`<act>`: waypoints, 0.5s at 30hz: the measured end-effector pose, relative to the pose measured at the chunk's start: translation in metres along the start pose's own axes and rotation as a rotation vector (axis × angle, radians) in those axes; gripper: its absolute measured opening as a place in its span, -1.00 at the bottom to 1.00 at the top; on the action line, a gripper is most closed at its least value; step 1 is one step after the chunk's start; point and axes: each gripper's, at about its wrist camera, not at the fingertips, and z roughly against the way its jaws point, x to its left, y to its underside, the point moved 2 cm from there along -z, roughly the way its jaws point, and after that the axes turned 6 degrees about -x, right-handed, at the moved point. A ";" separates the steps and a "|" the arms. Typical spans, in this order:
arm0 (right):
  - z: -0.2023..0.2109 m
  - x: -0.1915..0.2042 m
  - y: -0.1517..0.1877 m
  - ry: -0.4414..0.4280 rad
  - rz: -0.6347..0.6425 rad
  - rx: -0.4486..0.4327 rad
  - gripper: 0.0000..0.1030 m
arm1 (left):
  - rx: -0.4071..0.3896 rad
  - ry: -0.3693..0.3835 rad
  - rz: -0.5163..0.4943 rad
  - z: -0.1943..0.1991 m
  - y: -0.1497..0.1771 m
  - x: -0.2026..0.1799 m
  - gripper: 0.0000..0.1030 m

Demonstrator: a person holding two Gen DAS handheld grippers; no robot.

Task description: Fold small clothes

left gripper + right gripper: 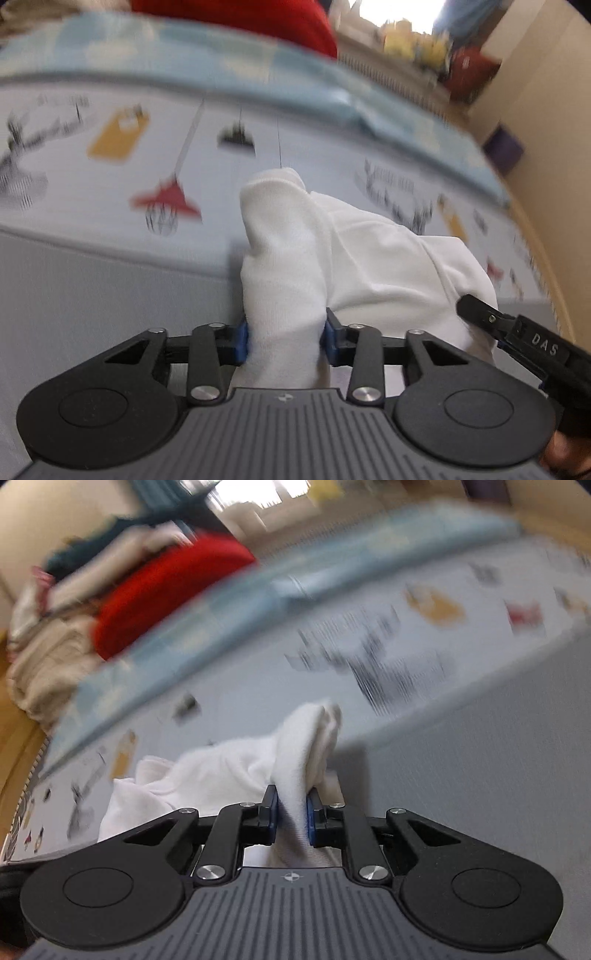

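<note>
Nearest your left wrist camera, the left gripper (pixel 284 341) has its blue-padded fingers (pixel 241 341) pressed against both sides of a bunched fold of a white garment (pixel 369 254). The cloth fills the whole gap between the pads and rises ahead of them in a rounded hump. Your left grip is therefore closed on the fabric, not standing free.

At the right edge of that view, the right gripper (pixel 476 310) reaches into the same cloth, and a little of your hand (pixel 565 454) shows at the lower corner.

From the right wrist camera, the right gripper (pixel 291 819) has its fingers (pixel 272 814) drawn close together with a narrow ridge of the white garment (pixel 221 768) pinched between them. The pads bear on the cloth on both sides.

The garment lies crumpled between the two grippers, on a pale printed sheet (pixel 110 192) with red, yellow and black motifs. A light blue band (pixel 221 62) edges that sheet on the far side. Beyond it sits a red cloth item (pixel 162 590) beside a heap of pale textiles (pixel 48 661). Both views are smeared by motion blur, so finer detail of the print cannot be read.
</note>
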 end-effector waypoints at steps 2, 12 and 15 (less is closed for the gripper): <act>0.007 0.015 -0.006 0.016 0.078 -0.104 -0.55 | -0.051 -0.044 -0.008 0.007 -0.007 0.003 0.01; -0.027 0.008 0.019 0.172 0.187 0.200 -0.15 | 0.201 -0.076 -0.065 -0.013 0.024 0.020 0.12; -0.030 -0.003 0.026 0.239 0.195 0.253 0.10 | 0.195 -0.097 -0.019 -0.007 0.028 0.028 0.16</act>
